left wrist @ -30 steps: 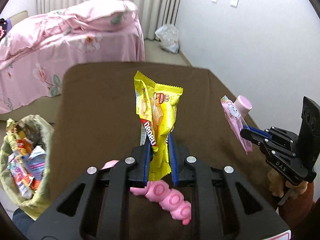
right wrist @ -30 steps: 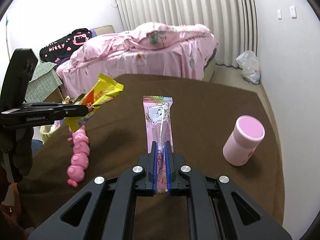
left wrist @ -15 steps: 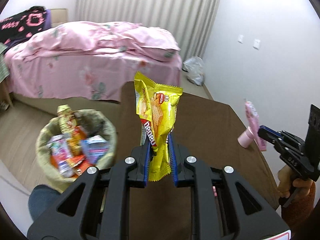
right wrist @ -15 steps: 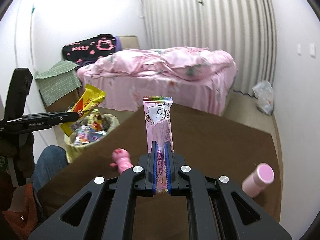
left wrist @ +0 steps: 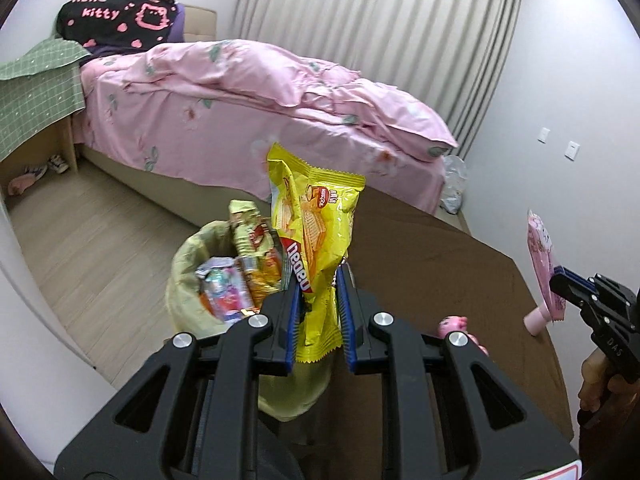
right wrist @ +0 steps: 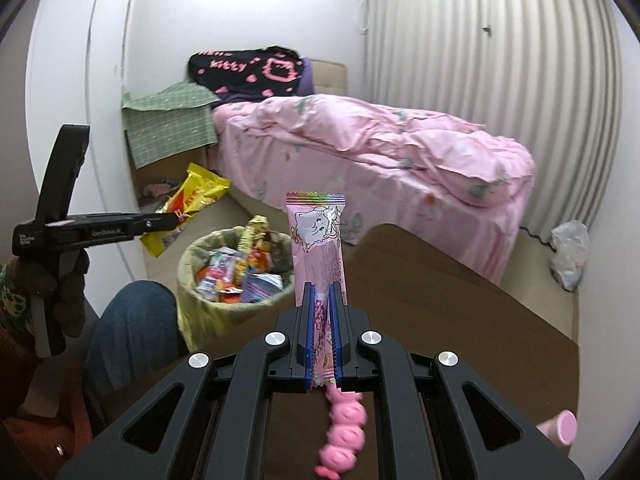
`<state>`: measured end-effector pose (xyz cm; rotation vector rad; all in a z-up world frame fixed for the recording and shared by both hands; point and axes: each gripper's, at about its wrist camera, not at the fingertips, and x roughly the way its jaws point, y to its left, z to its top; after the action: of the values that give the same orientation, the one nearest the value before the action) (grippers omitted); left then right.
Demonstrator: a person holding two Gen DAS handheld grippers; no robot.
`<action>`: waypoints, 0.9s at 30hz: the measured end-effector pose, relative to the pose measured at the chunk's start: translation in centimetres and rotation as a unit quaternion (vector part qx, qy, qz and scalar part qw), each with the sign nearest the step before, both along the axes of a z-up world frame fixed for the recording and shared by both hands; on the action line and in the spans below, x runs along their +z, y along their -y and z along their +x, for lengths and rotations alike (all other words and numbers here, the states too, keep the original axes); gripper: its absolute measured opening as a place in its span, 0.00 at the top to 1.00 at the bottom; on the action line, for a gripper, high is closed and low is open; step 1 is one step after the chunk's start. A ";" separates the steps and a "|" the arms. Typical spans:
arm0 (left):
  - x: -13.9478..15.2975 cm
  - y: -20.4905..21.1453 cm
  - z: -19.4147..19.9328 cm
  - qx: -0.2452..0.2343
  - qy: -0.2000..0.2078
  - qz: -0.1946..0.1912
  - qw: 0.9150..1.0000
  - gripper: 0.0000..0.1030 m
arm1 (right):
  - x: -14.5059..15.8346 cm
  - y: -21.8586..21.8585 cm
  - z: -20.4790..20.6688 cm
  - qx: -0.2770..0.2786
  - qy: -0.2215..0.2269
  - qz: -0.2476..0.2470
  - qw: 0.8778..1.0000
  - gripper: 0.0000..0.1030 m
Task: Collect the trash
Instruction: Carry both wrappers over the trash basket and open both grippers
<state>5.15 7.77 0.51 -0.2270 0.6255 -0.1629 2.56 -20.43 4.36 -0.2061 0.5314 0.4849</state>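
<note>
Left wrist view: my left gripper (left wrist: 318,316) is clamped on a yellow wafer packet (left wrist: 316,240), which stands up between the blue pads with the lined waste bin (left wrist: 188,264) just behind it at ten o'clock. The bin sits on the floor beside the brown table (left wrist: 432,256) and is already heaped with wrappers. At three o'clock my right gripper (left wrist: 560,280) shows, pinching a pink snack sachet (left wrist: 542,252).

From the right wrist camera the right gripper (right wrist: 322,332) grips that sachet (right wrist: 318,248) near its lower end, and the bin (right wrist: 224,264) lies at nine o'clock of it, lower down. The left gripper (right wrist: 168,220) hangs at ten o'clock with the yellow packet (right wrist: 192,200) above the floor beyond the bin.

I judge this to be the carry-to-bin step, with both pieces lifted and neither dropped yet. Next I need each set of jaws squarely over the bin mouth before letting go; the bin is full, so a light packet could slide off the heap.

Writing: the yellow packet carries red-banded lettering seen upside down, which I cannot read surely, and a wafer picture. A black blanket on the bed (right wrist: 244,68) reads "kitty". The right gripper's body shows "DAS".
</note>
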 end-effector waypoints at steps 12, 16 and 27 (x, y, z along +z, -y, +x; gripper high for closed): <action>-4.5 -2.4 5.0 0.039 -0.043 0.005 0.998 0.84 | -3.5 -7.4 9.0 0.064 -0.081 -0.032 0.994 0.92; -7.0 -3.0 7.8 0.038 -0.077 -0.012 0.996 0.84 | -6.5 -10.4 13.3 0.086 -0.130 -0.047 0.987 0.92; -12.7 -2.3 13.2 0.006 -0.161 -0.014 0.987 0.83 | -14.5 -15.7 22.0 0.115 -0.256 -0.097 0.955 0.92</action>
<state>18.31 10.10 -12.17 -0.2870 0.9439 -0.1232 24.52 -4.76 -10.10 -0.3359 1.0740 0.7196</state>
